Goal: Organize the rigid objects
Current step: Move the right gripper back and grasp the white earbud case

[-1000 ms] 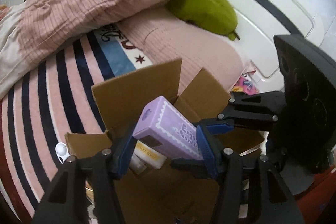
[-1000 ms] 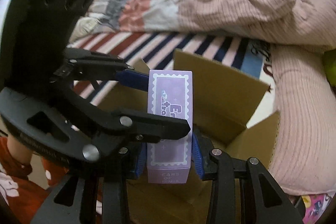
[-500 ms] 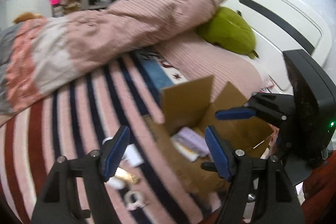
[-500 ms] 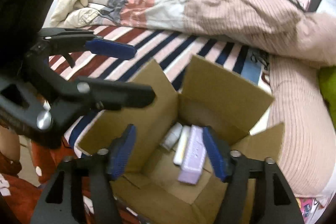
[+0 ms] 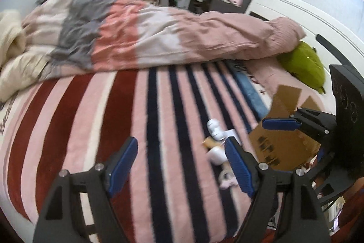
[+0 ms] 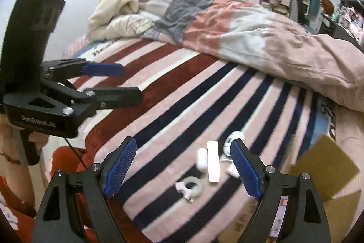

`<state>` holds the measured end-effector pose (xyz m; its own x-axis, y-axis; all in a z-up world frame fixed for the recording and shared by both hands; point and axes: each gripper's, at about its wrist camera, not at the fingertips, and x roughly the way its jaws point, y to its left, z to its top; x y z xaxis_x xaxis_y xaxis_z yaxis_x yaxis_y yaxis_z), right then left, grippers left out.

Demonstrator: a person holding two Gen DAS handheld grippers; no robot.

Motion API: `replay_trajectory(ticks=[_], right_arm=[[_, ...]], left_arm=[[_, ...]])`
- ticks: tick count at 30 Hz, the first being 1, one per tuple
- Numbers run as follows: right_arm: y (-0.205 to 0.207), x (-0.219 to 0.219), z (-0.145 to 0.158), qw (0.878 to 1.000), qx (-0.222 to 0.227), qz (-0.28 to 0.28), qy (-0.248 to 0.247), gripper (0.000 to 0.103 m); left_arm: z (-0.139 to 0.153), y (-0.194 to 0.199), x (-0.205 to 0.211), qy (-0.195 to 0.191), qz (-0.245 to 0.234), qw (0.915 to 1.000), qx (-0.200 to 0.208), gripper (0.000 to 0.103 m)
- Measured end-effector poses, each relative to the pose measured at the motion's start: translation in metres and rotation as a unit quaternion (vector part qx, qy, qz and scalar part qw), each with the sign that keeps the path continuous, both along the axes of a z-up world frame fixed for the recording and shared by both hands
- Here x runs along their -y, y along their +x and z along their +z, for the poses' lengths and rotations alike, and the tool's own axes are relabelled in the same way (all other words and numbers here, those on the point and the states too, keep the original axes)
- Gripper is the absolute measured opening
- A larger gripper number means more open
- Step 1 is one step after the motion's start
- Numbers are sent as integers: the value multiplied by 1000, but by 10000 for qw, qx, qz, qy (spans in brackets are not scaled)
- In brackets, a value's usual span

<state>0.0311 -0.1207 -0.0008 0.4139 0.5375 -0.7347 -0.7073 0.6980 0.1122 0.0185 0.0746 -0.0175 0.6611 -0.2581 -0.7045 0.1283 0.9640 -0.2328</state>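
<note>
Both claws are released and hold nothing: the left claw and right claw hover over the striped bed, where small white items (a tape roll among them) lie near the cardboard box

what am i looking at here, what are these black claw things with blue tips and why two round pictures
They are two hand-held grippers, one in each of a person's hands. Each carries a fisheye camera looking out along its own fingers, hence the two round pictures.

The left gripper appears at the bottom of its own view; the right gripper likewise. Each also shows up sideways in the other's view. Both are open and hold nothing.

Below is a bed with a striped blanket. On it lie small white items: a flat white box, a roll of tape, a round white container. A cardboard box stands beside them.
</note>
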Motion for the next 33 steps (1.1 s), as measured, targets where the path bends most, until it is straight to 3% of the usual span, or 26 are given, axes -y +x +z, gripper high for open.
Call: replay_trajectory(ticks=[5, 8, 9, 13, 15, 19, 31, 33], right_arm=[[8, -33, -43, 9987, -504, 81, -90, 82], [15, -41, -68, 9970, -742, -94, -179, 70], [19, -43, -81, 9964, -744, -261, -297, 64], [32, -41, -107, 9929, -356, -831, -770, 59], [37, -41, -117, 9916, -422, -892, -841, 55], [39, -40, -122, 9926, -1037, -547, -320, 52], [43, -46, -151, 9908, -944, -574, -782, 50], [39, -48, -148, 9921, -755, -581, -816, 49]], left_arm=[[-28, -8, -23, -65, 209, 9996, -167, 76], [-40, -15, -30, -9, 253, 9994, -242, 76], [-42, -16, -32, -8, 262, 9993, -260, 76], [-50, -15, -40, -59, 321, 9990, -321, 76], [-51, -14, -41, -61, 333, 9989, -333, 76], [-50, -9, -39, -58, 313, 9990, -329, 76], [-52, -6, -30, 34, 277, 9986, -441, 76], [-52, -7, -28, -11, 218, 9987, -466, 76]])
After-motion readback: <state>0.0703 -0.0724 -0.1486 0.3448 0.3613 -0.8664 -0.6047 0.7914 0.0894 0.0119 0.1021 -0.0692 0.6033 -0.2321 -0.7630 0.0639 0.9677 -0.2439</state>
